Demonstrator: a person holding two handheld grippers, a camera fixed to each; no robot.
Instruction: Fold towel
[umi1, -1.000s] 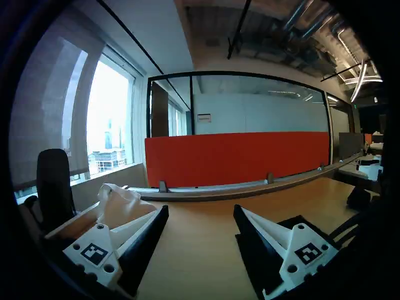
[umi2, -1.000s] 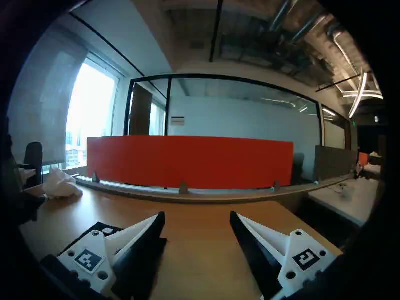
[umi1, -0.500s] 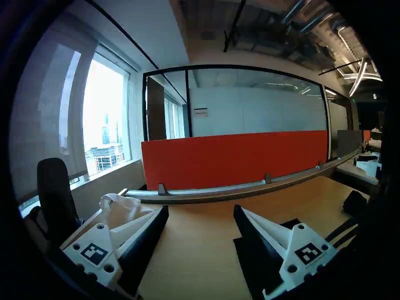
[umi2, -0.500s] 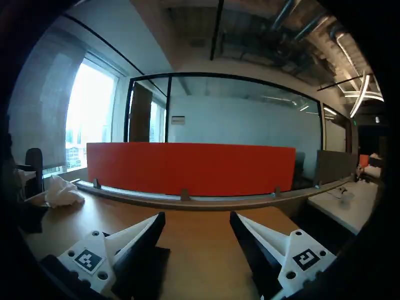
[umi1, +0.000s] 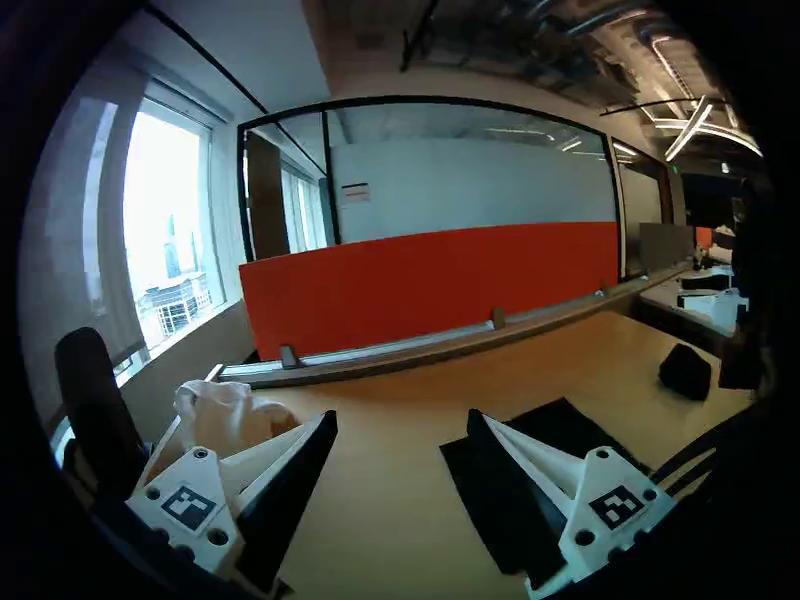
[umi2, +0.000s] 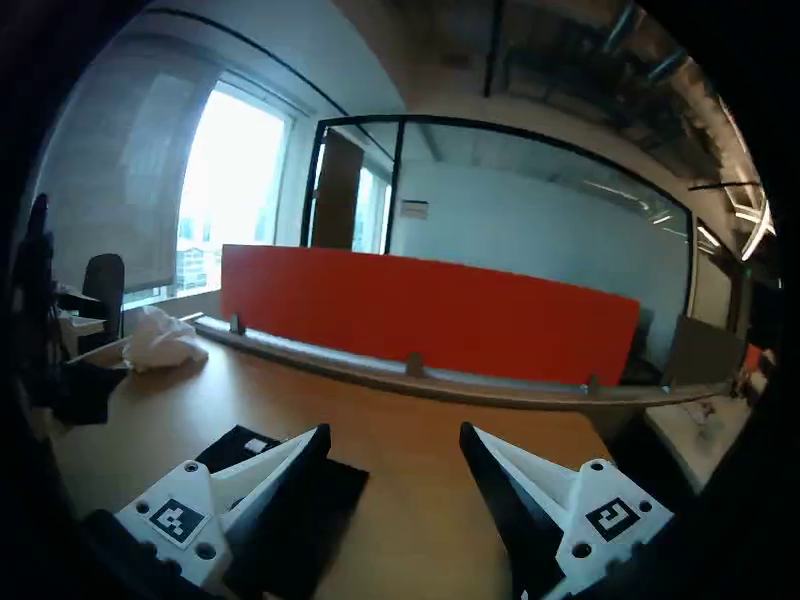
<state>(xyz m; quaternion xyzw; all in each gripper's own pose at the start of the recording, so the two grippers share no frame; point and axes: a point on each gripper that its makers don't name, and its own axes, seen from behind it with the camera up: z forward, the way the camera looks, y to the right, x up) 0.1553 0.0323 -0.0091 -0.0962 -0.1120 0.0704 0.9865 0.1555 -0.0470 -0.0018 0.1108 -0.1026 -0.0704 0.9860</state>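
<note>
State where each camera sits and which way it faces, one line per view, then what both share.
Left gripper view: rides the left tongs, low over the wooden table, facing the red divider; its own open fingers show.
Right gripper view: rides the right tongs, facing likewise; own open fingers show.
Shared: black towel, white crumpled cloth, divider.

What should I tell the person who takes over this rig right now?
Left gripper: fingers open, empty, over the desk.
Right gripper: fingers open, empty.
Black towel lies flat on the desk, just below and ahead of both grippers.
Done: nothing that shows; no fold is visible.
To do: grip an edge and fold the towel.
A crumpled white cloth lies apart, near the window.
</note>
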